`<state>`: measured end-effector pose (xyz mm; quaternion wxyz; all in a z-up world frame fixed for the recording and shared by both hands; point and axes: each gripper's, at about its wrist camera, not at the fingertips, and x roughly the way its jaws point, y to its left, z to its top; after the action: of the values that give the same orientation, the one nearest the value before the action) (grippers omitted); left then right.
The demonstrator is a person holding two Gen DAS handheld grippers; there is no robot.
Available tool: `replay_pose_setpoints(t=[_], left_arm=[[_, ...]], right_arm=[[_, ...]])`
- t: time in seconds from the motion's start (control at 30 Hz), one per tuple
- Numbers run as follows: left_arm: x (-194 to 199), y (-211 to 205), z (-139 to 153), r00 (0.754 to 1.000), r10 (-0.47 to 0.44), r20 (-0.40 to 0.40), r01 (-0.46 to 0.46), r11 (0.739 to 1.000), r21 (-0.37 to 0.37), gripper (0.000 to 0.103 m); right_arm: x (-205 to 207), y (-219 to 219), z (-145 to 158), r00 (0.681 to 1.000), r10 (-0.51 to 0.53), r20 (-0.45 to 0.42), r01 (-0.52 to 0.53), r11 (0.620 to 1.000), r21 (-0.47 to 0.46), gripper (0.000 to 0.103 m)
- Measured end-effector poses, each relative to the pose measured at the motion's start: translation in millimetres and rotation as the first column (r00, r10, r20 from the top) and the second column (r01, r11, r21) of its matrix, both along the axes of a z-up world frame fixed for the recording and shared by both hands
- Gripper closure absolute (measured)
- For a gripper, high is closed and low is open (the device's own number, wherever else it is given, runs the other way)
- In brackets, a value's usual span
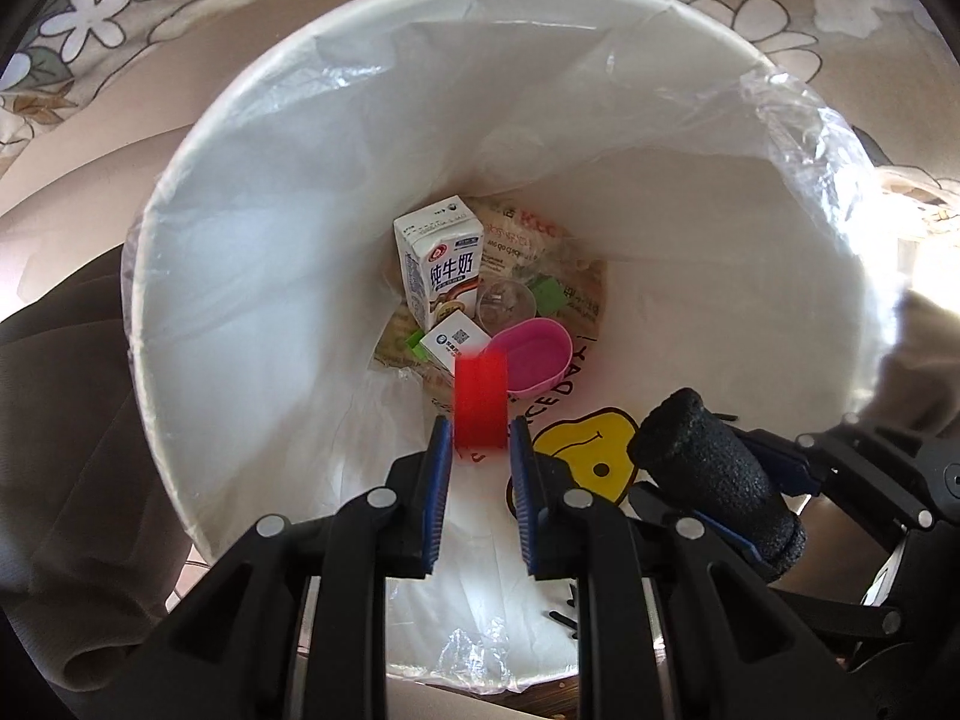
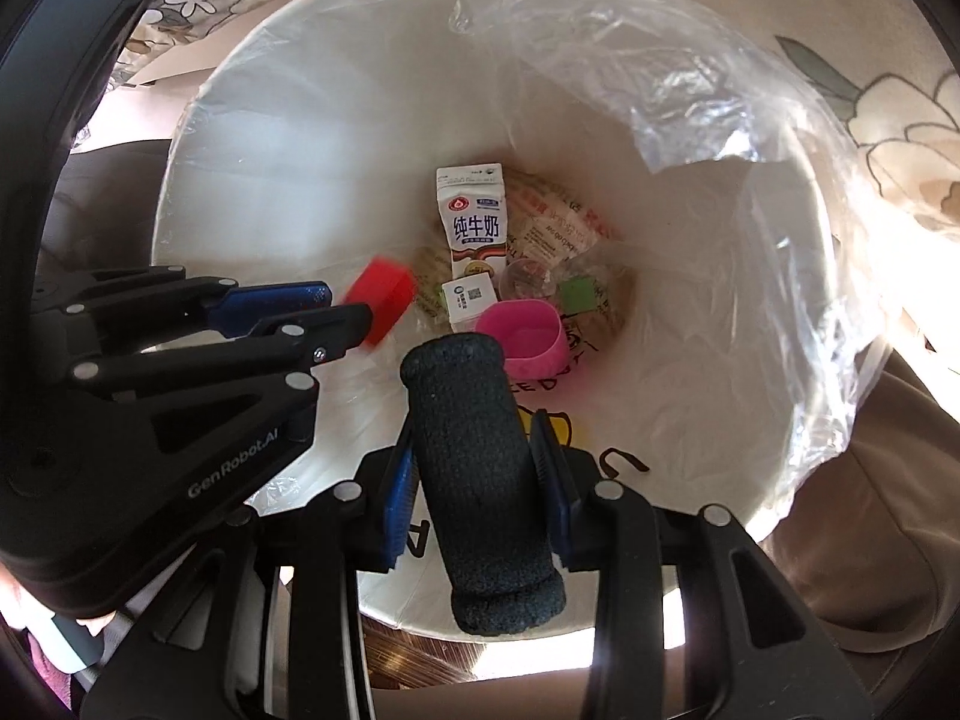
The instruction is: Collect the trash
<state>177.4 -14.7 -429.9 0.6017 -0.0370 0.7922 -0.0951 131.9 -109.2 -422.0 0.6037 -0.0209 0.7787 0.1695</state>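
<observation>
Both grippers hang over a white bin lined with a clear plastic bag. A blurred red block is just beyond my left gripper, whose jaws stand apart; it looks to be falling free. It also shows in the right wrist view beside the left fingertips. My right gripper is shut on a black foam cylinder, also seen in the left wrist view. In the bin lie a milk carton, a pink cup, a small white box, a clear cup and wrappers.
A flowered cloth lies behind the bin. Brown upholstery is at the right and a wooden surface shows below the bin's near rim. A yellow smiley print is on a bag inside the bin.
</observation>
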Motion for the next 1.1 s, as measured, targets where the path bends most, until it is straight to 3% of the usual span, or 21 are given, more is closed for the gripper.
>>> replay_pose_setpoints(t=[0.03,0.07,0.1,0.17,0.7,0.9,1.1], left_arm=[[-0.1,-0.1,-0.2,1.0,-0.002,-0.001,0.002,1.0,0.003,0.081],[-0.1,-0.8,0.2,1.0,-0.005,-0.002,0.005,1.0,0.008,0.078],[-0.1,-1.1,1.2,1.0,-0.006,0.0,0.006,1.0,0.014,0.067],[0.5,-0.8,3.3,1.0,-0.002,0.016,0.002,1.0,0.023,0.049],[0.6,6.8,19.7,0.998,0.015,0.06,-0.015,1.0,0.013,0.043],[-3.3,10.8,56.9,0.986,-0.017,0.164,0.011,0.999,0.033,0.034],[-6.5,27.3,114.0,0.945,-0.026,0.325,0.009,0.999,0.054,0.03]], right_arm=[[0.2,0.1,-0.9,1.0,0.0,0.001,0.0,1.0,-0.008,0.064],[0.6,0.0,-2.1,1.0,0.001,-0.004,-0.001,1.0,-0.014,0.056],[1.4,0.0,-4.1,1.0,0.0,-0.005,0.0,1.0,-0.022,0.046],[2.3,-0.9,-3.7,1.0,-0.007,0.007,0.008,1.0,-0.028,0.042],[0.8,-10.9,23.5,0.999,-0.027,0.034,0.026,1.0,0.012,0.042],[-4.3,-14.5,60.5,0.992,-0.015,0.126,0.012,1.0,0.018,0.042],[-14.4,-20.1,111.6,0.968,-0.001,0.251,-0.01,0.999,0.042,0.042]])
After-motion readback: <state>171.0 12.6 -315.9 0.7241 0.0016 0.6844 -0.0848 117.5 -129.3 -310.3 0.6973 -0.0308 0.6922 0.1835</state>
